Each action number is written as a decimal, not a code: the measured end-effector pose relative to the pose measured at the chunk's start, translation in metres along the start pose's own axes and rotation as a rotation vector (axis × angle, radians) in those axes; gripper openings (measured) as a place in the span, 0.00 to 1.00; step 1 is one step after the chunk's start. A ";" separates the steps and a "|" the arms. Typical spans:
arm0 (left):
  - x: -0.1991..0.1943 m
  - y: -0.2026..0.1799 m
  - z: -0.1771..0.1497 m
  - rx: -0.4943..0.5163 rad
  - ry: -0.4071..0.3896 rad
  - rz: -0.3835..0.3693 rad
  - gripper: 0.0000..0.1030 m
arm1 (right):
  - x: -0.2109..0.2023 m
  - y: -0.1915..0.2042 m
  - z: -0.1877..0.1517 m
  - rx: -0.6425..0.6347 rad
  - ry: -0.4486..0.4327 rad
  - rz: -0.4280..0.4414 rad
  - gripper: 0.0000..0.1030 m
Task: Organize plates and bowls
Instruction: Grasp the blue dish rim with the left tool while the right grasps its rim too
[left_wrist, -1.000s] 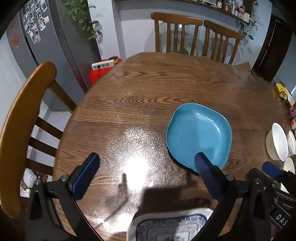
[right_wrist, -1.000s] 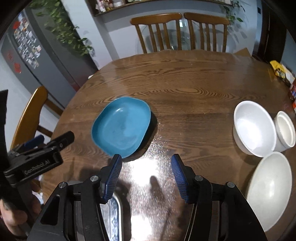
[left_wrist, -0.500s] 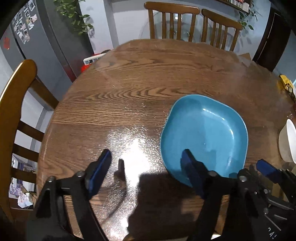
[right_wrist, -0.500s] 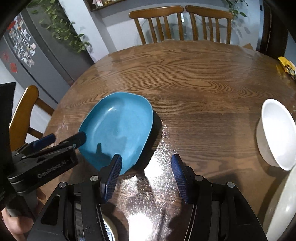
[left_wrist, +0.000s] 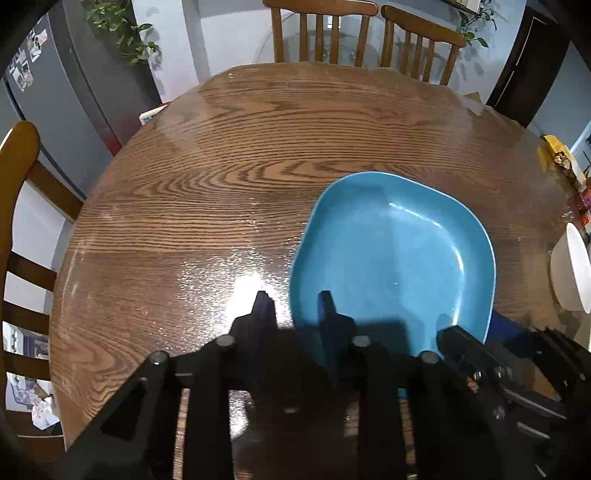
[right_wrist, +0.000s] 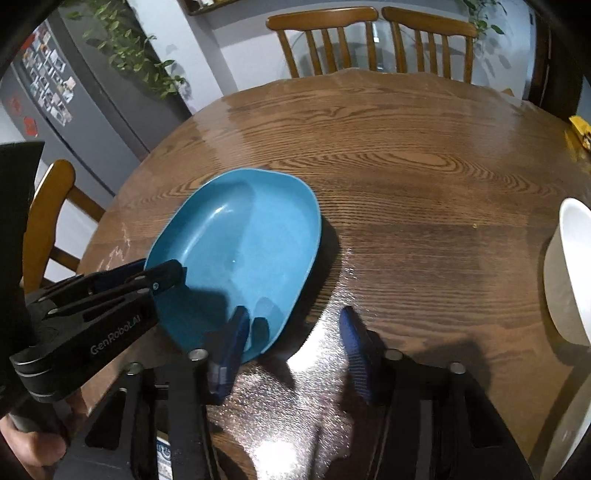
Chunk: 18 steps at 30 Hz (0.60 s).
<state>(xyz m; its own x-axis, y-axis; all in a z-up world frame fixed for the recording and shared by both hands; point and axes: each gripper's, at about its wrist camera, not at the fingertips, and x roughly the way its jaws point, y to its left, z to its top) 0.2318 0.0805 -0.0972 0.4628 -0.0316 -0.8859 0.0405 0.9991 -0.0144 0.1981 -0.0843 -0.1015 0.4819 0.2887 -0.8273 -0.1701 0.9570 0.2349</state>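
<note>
A blue plate (left_wrist: 391, 258) with rounded corners lies on the round wooden table (left_wrist: 258, 155). My left gripper (left_wrist: 293, 306) is closed on the plate's near left rim, one finger under the edge and one over it. The plate also shows in the right wrist view (right_wrist: 243, 243), with the left gripper (right_wrist: 162, 275) clamped on its left edge. My right gripper (right_wrist: 291, 321) is open, its left finger (right_wrist: 236, 332) over the plate's near rim and its right finger (right_wrist: 356, 343) over bare table. A white bowl (right_wrist: 569, 273) stands at the right edge.
The white bowl also shows in the left wrist view (left_wrist: 570, 273). Two wooden chairs (left_wrist: 321, 33) stand at the far side and one chair (left_wrist: 18, 206) at the left. A grey fridge (right_wrist: 74, 99) and a plant stand behind. Yellow packets (left_wrist: 557, 155) lie at the far right.
Both grippers moved forward to the blue plate. My left gripper closed from wide open onto the plate's near left rim. The patterned plate near the front edge dropped almost out of view.
</note>
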 end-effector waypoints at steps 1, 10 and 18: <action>0.000 -0.001 0.001 0.003 -0.001 -0.010 0.16 | 0.001 0.001 0.000 -0.006 0.002 0.008 0.27; 0.001 0.000 0.003 0.015 0.001 -0.043 0.10 | 0.003 0.008 0.000 -0.007 0.006 0.009 0.17; -0.014 0.000 -0.003 0.008 -0.017 -0.073 0.08 | -0.010 0.004 -0.004 0.053 -0.003 0.057 0.15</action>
<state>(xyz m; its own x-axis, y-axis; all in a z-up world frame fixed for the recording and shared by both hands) 0.2227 0.0809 -0.0866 0.4732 -0.1052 -0.8746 0.0818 0.9938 -0.0753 0.1896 -0.0836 -0.0942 0.4753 0.3429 -0.8103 -0.1516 0.9391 0.3085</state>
